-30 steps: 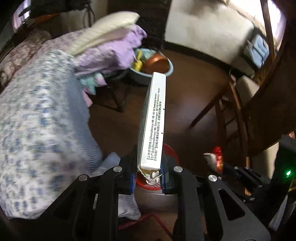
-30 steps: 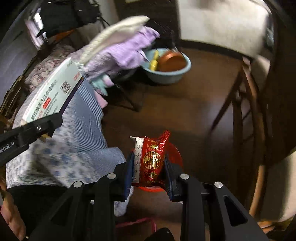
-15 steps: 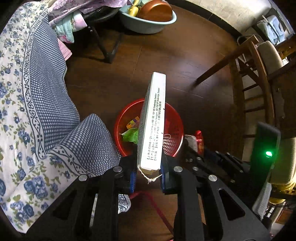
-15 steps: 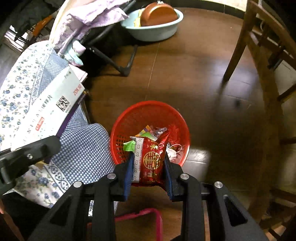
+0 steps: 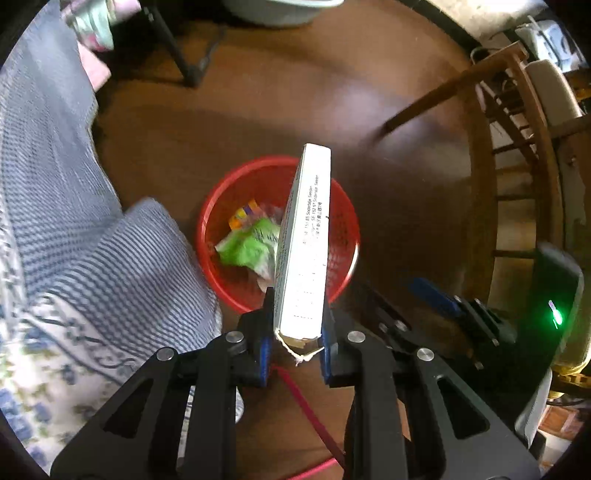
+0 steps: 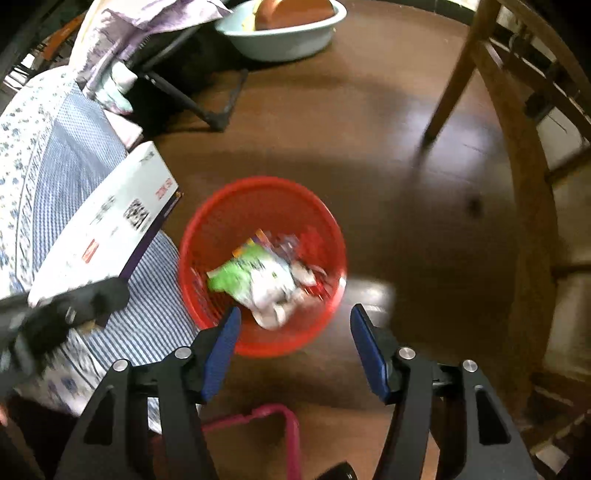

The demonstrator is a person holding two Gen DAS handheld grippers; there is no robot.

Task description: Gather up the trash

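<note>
A red mesh basket (image 5: 221,206) (image 6: 207,229) stands on the brown floor with wrappers inside, a green and white one (image 5: 251,243) (image 6: 255,273) on top. My left gripper (image 5: 295,325) is shut on a flat white cardboard box (image 5: 306,240), held upright above the basket's near rim; the box also shows at the left of the right wrist view (image 6: 107,229). My right gripper (image 6: 295,343) is open and empty just above the basket's near edge. A red wrapper (image 6: 314,240) lies in the basket.
A bed with blue checked and flowered cloth (image 5: 55,221) (image 6: 44,155) borders the basket on the left. A wooden chair (image 5: 517,129) (image 6: 517,129) stands on the right. A pale blue basin (image 6: 284,33) sits at the back. A pink strap (image 6: 273,417) lies on the floor near me.
My right gripper opened and the red snack packet it held dropped into the basket. Both grippers moved closer over the basket. The left still holds the box.
</note>
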